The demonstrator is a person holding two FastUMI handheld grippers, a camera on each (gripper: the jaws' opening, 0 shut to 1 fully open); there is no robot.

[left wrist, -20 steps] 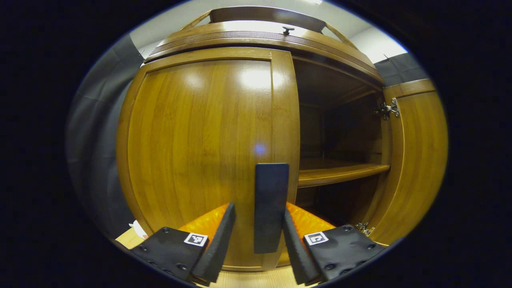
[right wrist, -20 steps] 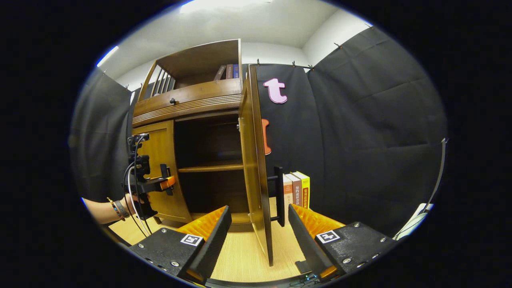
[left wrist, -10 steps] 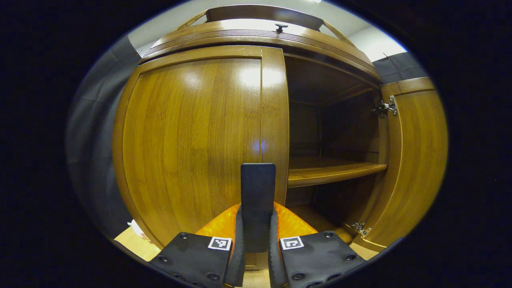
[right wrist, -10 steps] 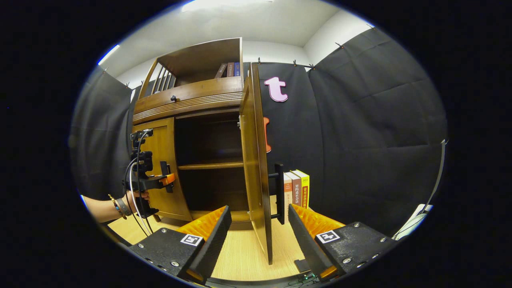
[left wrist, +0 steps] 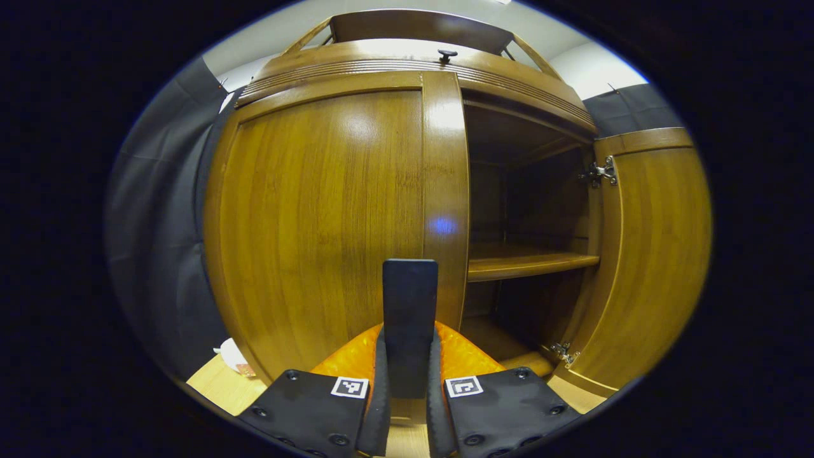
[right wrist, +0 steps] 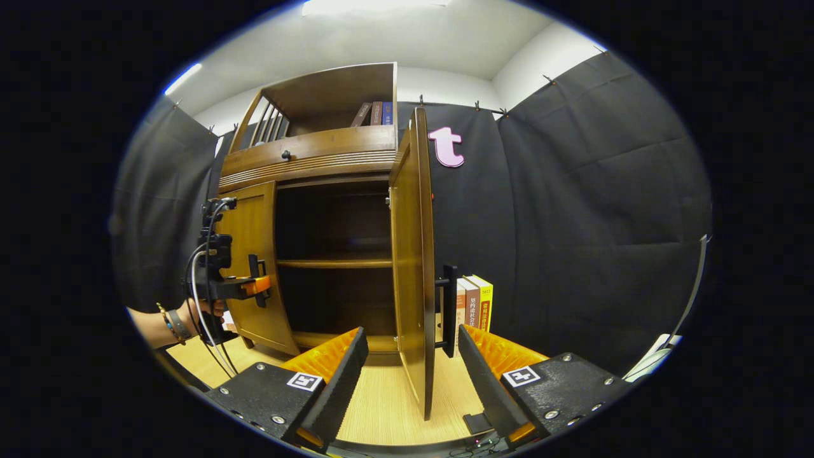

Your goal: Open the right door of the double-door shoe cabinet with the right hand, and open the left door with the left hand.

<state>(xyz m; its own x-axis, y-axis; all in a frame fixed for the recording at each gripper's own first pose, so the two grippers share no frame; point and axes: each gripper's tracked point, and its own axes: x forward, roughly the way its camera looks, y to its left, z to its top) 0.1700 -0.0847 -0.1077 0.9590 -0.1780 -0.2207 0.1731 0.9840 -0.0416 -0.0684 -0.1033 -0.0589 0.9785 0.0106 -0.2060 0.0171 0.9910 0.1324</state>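
The wooden shoe cabinet's left door [left wrist: 324,216] is close in front of me in the left gripper view. Its dark vertical handle [left wrist: 410,305] stands between my left gripper's [left wrist: 409,334] fingers, which are shut on it. The right door [left wrist: 642,254] is swung wide open, baring a shelf [left wrist: 528,262]. In the right gripper view the right door [right wrist: 413,254] stands edge-on with its dark handle [right wrist: 450,312] on the outer face. My right gripper [right wrist: 413,334] is open, a short way back from the door's edge, holding nothing. The left gripper [right wrist: 254,289], held by a hand, sits at the left door [right wrist: 254,254].
Several books [right wrist: 474,305] stand on the wooden floor [right wrist: 388,401] against the black cloth wall, right of the open door. More books [right wrist: 375,113] stand on the cabinet's top shelf. A drawer knob [right wrist: 286,154] sits above the doors. A white cable [right wrist: 655,356] lies at the right.
My left gripper's fingers closed onto the left door's handle. The right gripper drew back slightly from the open right door.
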